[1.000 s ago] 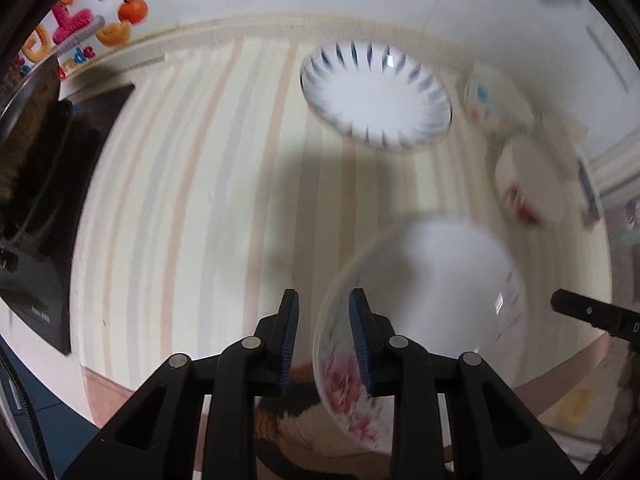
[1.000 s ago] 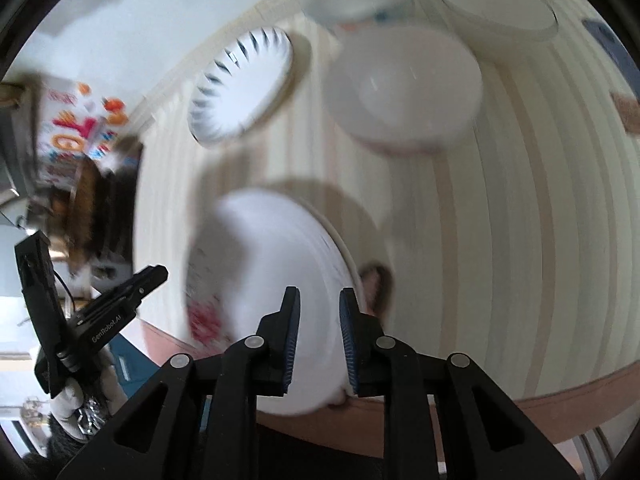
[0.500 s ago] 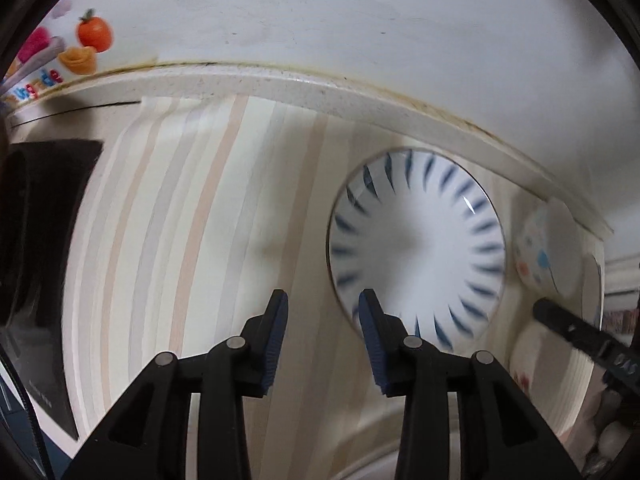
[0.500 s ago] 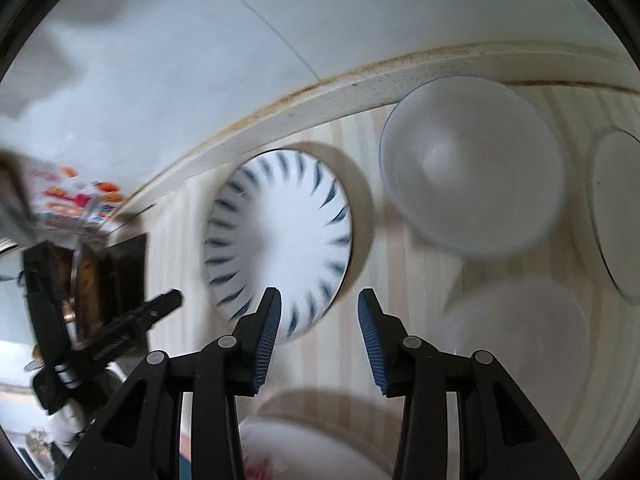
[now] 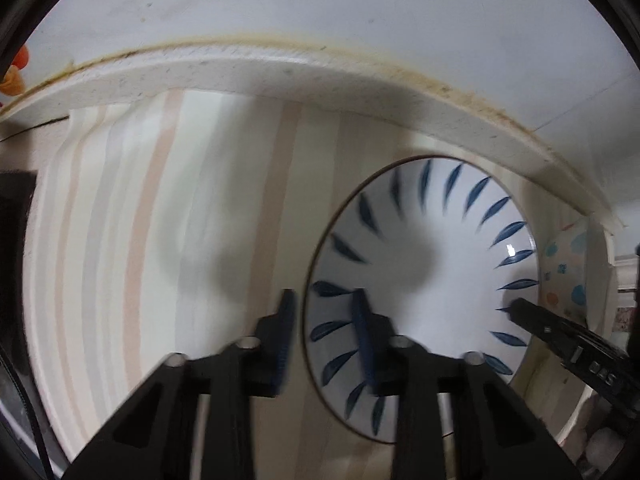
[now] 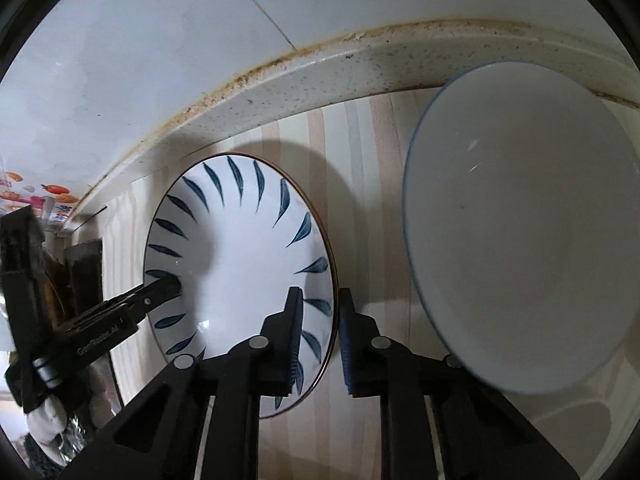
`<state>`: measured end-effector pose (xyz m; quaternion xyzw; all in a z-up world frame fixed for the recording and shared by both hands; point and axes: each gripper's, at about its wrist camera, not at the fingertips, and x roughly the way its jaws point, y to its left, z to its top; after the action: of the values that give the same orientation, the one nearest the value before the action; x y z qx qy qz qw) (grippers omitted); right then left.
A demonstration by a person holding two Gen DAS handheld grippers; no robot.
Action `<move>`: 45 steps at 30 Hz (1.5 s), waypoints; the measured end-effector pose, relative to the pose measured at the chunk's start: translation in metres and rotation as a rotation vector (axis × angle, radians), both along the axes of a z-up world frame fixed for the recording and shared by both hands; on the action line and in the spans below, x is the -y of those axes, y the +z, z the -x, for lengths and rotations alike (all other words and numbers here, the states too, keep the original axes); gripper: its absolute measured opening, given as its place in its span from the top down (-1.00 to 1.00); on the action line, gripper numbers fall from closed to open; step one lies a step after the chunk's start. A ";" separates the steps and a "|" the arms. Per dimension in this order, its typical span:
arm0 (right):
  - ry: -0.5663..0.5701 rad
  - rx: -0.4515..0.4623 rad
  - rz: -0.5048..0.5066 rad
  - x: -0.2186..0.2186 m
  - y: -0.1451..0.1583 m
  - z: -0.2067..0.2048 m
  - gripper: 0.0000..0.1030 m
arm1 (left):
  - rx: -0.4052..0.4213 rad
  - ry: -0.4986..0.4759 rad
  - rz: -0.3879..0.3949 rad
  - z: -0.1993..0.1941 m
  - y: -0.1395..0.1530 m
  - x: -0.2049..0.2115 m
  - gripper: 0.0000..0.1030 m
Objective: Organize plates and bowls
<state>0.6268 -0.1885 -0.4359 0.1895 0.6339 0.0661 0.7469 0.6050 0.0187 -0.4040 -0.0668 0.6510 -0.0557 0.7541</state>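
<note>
A white plate with blue leaf marks (image 5: 424, 280) lies on the striped mat near the back ledge; it also shows in the right wrist view (image 6: 240, 280). My left gripper (image 5: 324, 336) is open, its jaws straddling the plate's left rim. My right gripper (image 6: 320, 332) is open, its jaws straddling the plate's right rim. A plain white bowl (image 6: 524, 232) stands just right of the plate. A dotted bowl (image 5: 568, 272) sits beyond the plate's right edge in the left wrist view.
A speckled raised ledge (image 5: 280, 68) and a white wall run along the back. A dark object (image 5: 12, 260) lies at the mat's left edge. Another white dish rim (image 6: 580, 428) shows at the lower right.
Both grippers let go of the flowered bowl they held, opened, and moved forward to the blue-leaf plate. Their jaws now sit on either side of its rim.
</note>
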 end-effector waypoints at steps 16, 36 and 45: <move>0.035 0.107 0.027 -0.010 0.024 0.019 0.71 | 0.100 -0.016 -0.032 0.028 0.026 -0.006 0.70; 0.041 0.116 0.035 -0.011 0.043 0.063 0.84 | 0.113 0.042 0.106 0.078 0.062 -0.050 0.60; 0.032 0.057 0.013 -0.002 0.019 0.062 0.85 | -0.086 0.165 0.293 0.059 0.004 -0.075 0.60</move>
<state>0.5645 -0.1862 -0.4174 0.1724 0.6157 0.0795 0.7648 0.5458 0.0936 -0.3995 -0.2315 0.6598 -0.0851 0.7098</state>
